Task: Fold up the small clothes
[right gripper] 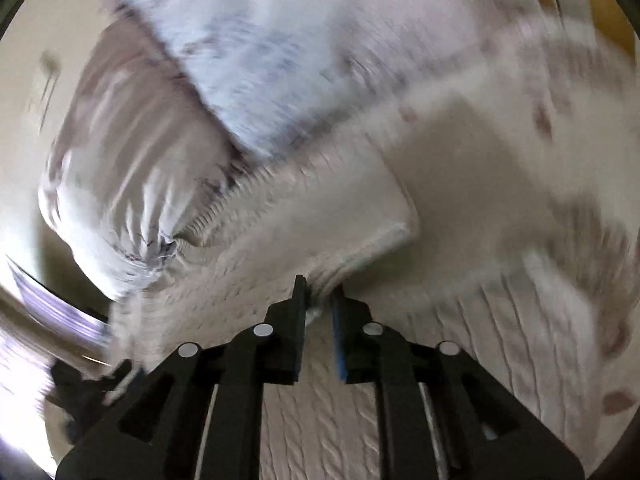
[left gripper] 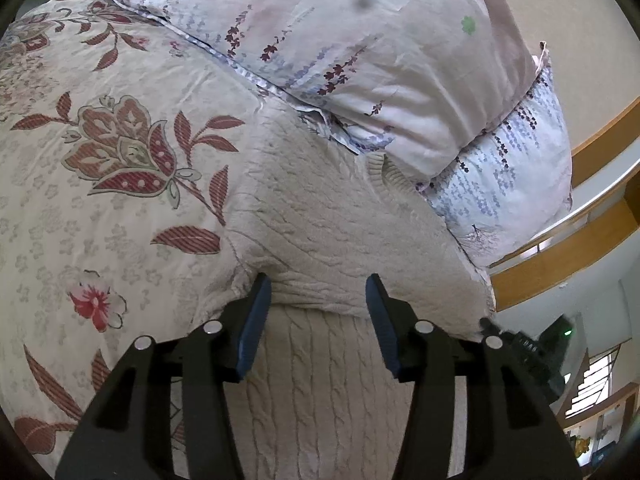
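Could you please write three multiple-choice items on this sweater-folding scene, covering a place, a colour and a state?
1. Where does the sweater lie?
A. on a floral bedspread
B. on a wooden floor
C. in a basket

2. What colour are the left gripper pads?
A. red
B. blue
C. yellow

3. How do the left gripper's jaws stand?
A. apart over the knit
B. shut on a pillow
C. out of view

Key: 1 A, the knit rests on the flowered cover beside the pillows; 2 B, both pads show blue; 3 A, a wide gap shows sweater between them.
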